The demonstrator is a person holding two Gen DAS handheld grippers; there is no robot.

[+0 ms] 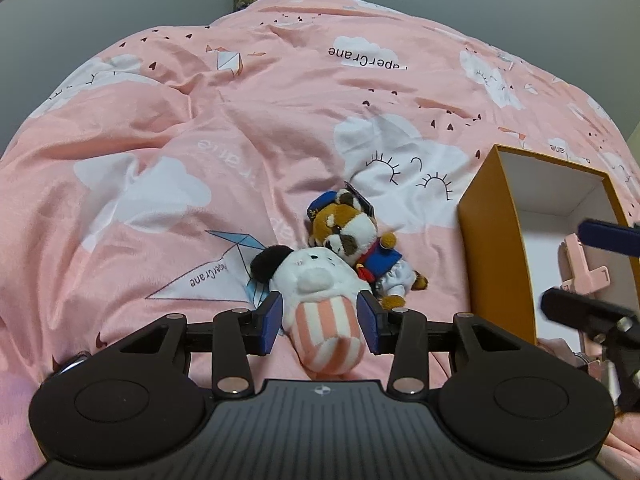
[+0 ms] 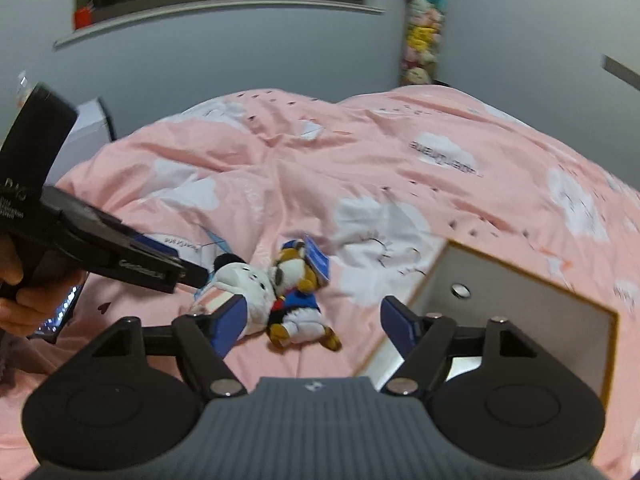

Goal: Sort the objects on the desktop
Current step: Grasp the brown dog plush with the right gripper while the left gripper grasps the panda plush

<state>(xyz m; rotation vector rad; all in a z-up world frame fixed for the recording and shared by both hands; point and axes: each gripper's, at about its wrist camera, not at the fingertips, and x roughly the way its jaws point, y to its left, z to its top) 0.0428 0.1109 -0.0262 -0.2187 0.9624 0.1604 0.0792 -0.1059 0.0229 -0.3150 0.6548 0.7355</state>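
Observation:
A white plush with a black ear and pink-striped body lies on the pink bedspread. My left gripper has its blue pads on both sides of the striped body, closed onto it. A brown raccoon plush in a blue sailor outfit lies just behind it, touching. In the right wrist view the left gripper reaches the white plush, with the raccoon plush beside it. My right gripper is open and empty, above the bedspread near the box.
An open orange box with white inside stands at the right, holding a pink object; it also shows in the right wrist view. A shelf of plush toys stands at the far wall. The rumpled bedspread fills the scene.

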